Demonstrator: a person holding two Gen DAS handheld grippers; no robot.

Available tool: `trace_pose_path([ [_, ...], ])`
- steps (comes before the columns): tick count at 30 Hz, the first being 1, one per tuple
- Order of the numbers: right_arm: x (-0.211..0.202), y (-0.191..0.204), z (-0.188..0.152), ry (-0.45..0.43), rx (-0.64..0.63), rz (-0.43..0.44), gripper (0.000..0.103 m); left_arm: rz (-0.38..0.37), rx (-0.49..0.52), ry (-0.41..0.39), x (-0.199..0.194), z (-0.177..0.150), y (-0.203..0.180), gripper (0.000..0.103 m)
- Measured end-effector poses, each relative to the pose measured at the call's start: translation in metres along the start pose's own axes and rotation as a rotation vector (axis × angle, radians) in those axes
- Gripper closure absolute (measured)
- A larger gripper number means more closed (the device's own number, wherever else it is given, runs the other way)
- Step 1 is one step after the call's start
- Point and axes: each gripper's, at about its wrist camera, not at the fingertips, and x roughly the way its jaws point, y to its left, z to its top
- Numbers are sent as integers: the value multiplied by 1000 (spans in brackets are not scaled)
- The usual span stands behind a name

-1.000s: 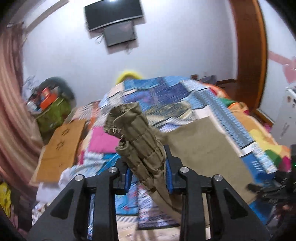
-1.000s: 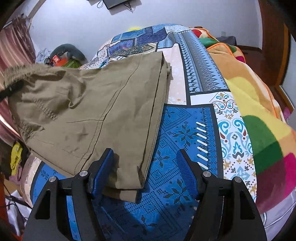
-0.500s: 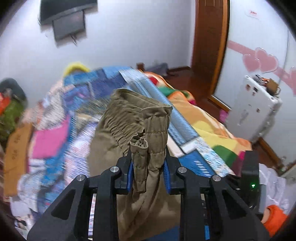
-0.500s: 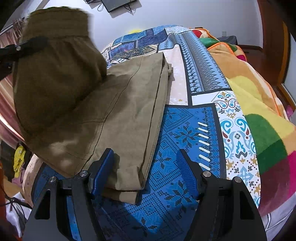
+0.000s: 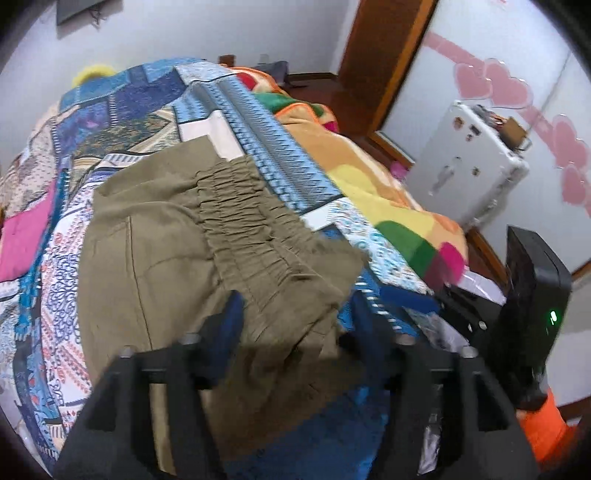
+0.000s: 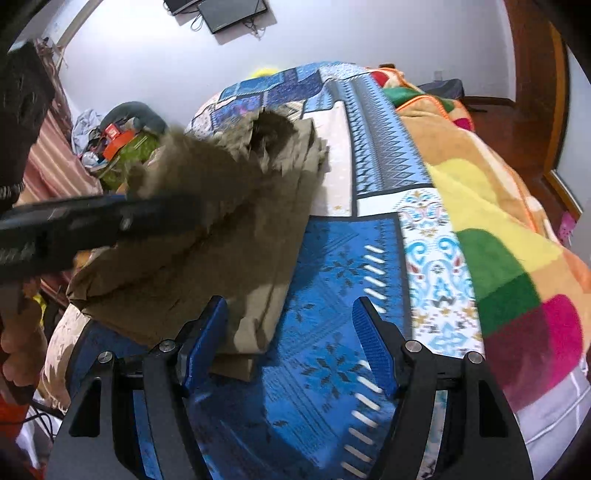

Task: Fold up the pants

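Note:
Olive-green pants lie on the patchwork bedspread, with their elastic waistband folded over on top. My left gripper is open, its jaws wide apart just above the waistband end. In the right wrist view the pants lie to the left, the top layer blurred in motion. My right gripper is open and empty over the blue patch of the bed, its left finger beside the pants' near corner. The left gripper's body crosses that view at left.
A colourful fleece blanket covers the bed's right side. A white case stands by the wall and a wooden door frame is behind. Clutter sits at the far left, and a screen hangs on the wall.
My left gripper carried the waistband over to the right, lowered it onto the pants and opened, letting it go. My right gripper stayed open in place.

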Motion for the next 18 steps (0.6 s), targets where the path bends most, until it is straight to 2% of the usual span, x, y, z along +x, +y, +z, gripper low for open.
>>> trace_pose_path([
  [3, -11, -5, 2, -30, 9, -27, 37, 54, 43, -37, -15, 0, 0, 36],
  [6, -22, -7, 9, -69, 11, -40, 37, 96, 35, -75, -31, 5, 16, 34],
  [11, -33, 0, 28, -135, 4, -23, 37, 236, -11, -134, -49, 22, 66, 27],
  [15, -25, 11, 43, -153, -21, 4, 36, 320, -43, -138, -46, 42, 112, 24],
  [18, -7, 17, 48, -129, -36, 16, 36, 370, -43, -118, -32, 55, 140, 23],
])
